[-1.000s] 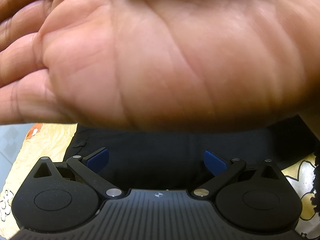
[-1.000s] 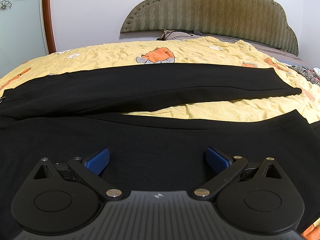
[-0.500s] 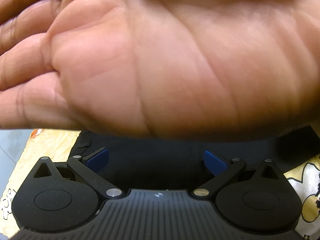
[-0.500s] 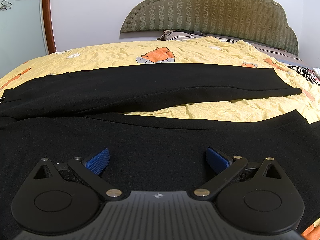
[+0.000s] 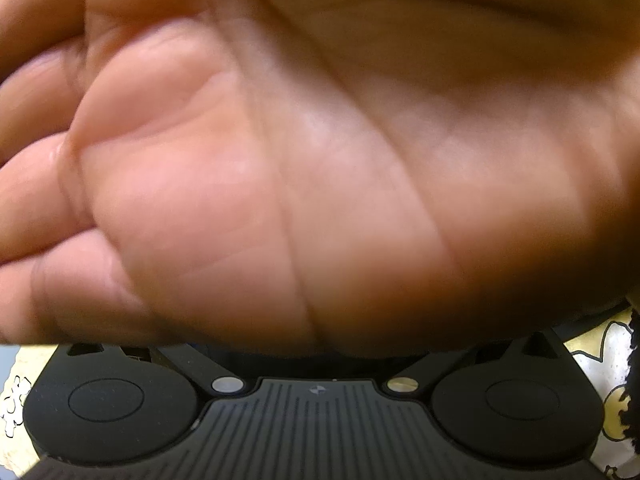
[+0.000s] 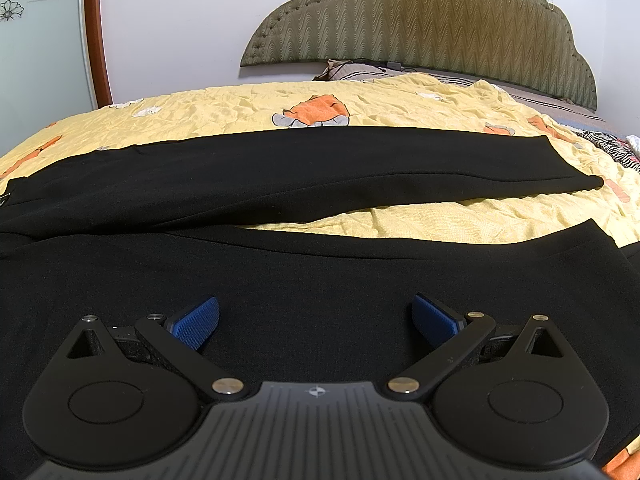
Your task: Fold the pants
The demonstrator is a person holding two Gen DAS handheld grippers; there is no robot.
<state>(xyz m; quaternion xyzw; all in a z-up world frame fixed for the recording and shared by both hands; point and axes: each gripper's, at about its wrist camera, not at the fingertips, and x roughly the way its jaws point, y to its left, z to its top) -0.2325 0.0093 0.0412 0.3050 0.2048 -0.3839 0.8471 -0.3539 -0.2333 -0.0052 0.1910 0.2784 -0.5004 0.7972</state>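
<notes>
Black pants (image 6: pixel 320 272) lie flat on a yellow bed, both legs running to the right, the far leg (image 6: pixel 360 168) apart from the near one. My right gripper (image 6: pixel 316 322) is open and empty, low over the near leg, blue pads (image 6: pixel 196 322) wide apart. In the left wrist view a person's open palm (image 5: pixel 320 160) covers nearly everything and hides the left gripper's fingertips; only its black body (image 5: pixel 320 420) shows, with a sliver of black cloth below the palm.
The yellow cartoon-print bedspread (image 6: pixel 400 108) covers the bed. An olive padded headboard (image 6: pixel 420 20) and a pillow stand at the back right. A white wall and a wooden door frame (image 6: pixel 96 40) are at the back left. Striped cloth (image 6: pixel 608 144) lies at the right edge.
The palm in front of the left camera has come lower and closer, and now hides the left blue pads that showed open before. The right gripper and the pants have not moved.
</notes>
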